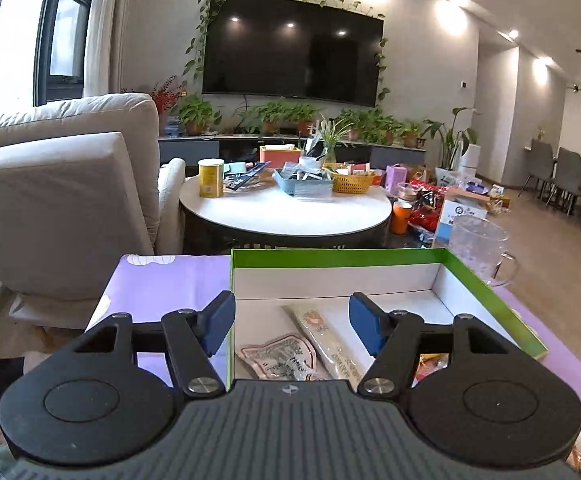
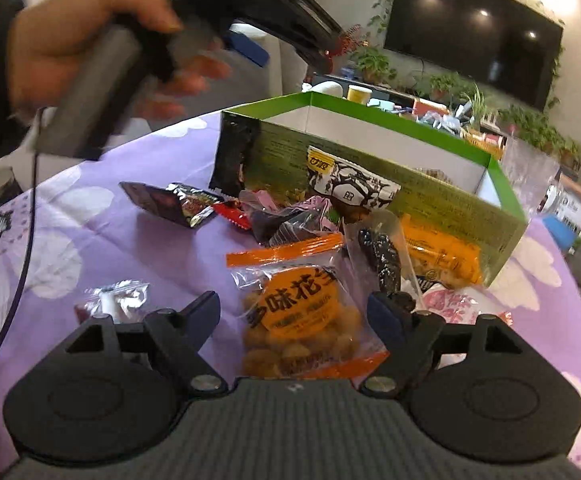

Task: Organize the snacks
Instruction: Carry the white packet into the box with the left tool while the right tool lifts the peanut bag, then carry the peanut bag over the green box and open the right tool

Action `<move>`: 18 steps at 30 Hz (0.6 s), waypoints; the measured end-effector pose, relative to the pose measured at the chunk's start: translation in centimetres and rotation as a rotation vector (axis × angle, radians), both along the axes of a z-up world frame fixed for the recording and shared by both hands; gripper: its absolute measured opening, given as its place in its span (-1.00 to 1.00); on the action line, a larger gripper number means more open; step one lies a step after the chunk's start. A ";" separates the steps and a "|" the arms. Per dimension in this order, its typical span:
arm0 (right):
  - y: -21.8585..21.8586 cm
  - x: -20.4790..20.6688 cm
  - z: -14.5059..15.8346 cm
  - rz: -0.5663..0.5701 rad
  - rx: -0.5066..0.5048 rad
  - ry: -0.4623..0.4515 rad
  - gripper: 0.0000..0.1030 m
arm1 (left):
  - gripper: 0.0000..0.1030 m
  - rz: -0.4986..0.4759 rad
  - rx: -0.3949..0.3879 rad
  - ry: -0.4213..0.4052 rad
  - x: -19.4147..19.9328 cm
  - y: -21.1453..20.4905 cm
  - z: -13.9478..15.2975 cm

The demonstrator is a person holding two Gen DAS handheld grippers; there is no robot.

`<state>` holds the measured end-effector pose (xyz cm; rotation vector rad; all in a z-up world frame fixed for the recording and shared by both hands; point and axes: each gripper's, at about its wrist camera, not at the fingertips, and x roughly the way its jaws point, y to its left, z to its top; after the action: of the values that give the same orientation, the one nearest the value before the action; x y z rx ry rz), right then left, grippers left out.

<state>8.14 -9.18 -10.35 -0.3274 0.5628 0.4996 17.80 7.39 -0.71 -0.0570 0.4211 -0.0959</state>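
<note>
With the left gripper [image 1: 292, 322] spread empty over the box [image 1: 490, 280], the right gripper [image 2: 292, 312], jaws apart astride the peanut packet [image 2: 302, 320], should pinch its middle squarely.

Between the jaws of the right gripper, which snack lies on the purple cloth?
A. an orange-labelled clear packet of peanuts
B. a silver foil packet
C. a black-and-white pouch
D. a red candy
A: in the right wrist view, the orange-labelled packet of peanuts lies between the open jaws of the right gripper, on the purple cloth.
</note>
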 end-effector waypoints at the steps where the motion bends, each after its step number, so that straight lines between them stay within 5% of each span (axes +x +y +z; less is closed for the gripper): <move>1: 0.0 0.2 0.1 -0.002 0.003 0.002 -0.02 | 0.17 0.003 0.002 0.002 -0.3 0.3 0.0; 8: -1.0 0.5 1.4 -0.011 0.071 0.057 -0.03 | 0.17 0.035 -0.006 0.040 -2.0 1.9 -0.4; 18: -3.0 2.6 7.6 -0.049 0.263 -0.068 -0.15 | 0.17 -0.021 -0.007 0.090 -6.2 3.6 -1.4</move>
<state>10.74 -12.20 -2.72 -0.0792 0.4323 0.5067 11.65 10.98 -2.07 -0.0637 0.5113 -0.1153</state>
